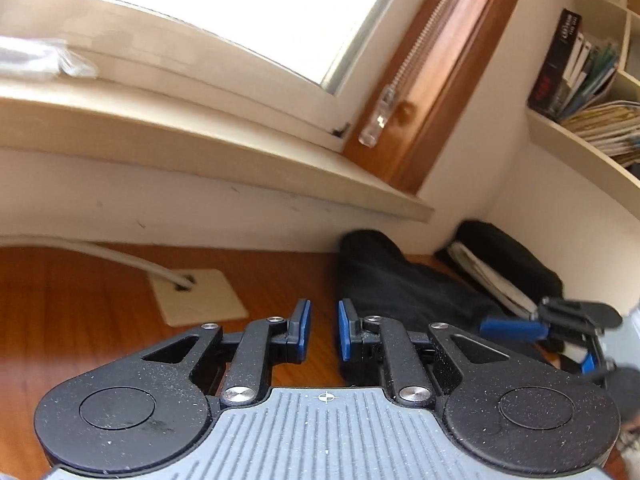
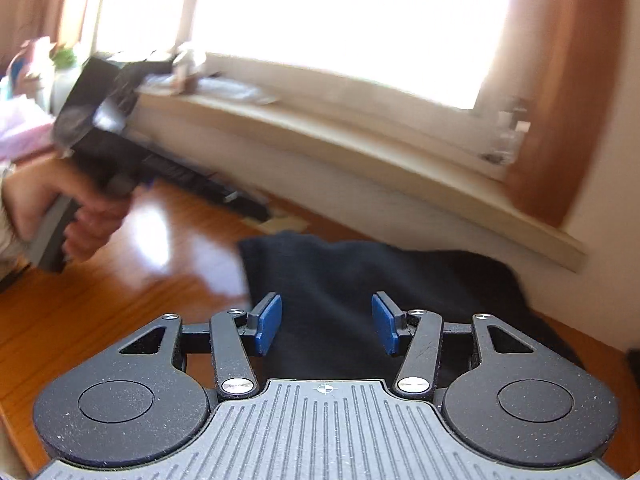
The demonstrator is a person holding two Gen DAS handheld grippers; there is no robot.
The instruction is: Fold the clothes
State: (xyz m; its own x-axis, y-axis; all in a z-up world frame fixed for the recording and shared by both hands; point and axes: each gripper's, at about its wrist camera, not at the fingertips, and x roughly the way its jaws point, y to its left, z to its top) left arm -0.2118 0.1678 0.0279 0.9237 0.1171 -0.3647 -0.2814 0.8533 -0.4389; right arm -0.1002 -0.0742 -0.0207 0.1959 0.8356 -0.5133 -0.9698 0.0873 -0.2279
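A dark garment (image 2: 360,280) is seen lying on the wooden bench (image 2: 120,280), pushed close to the wall under the window sill (image 1: 200,152), and it looks already bundled or partly folded. The left gripper (image 1: 323,332) is held over bare wood just beside the left edge of the cloth; its jaws are left with a narrow gap, and nothing is pinched between them. The right gripper (image 2: 326,326) is held above the middle of the garment with the jaws spread wide and empty, the cloth being only below them, not gripped. A second dark bundle (image 1: 512,264) with something pale in it is seen in the corner behind. Several things can go wrong from here. If the left jaws are closed where they are now, only air is caught, because the cloth lies to the side. If the right jaws are lowered in the middle, several layers can be taken together and the fold is spoiled. The cable (image 1: 120,258) near the left side can also be caught by mistake.
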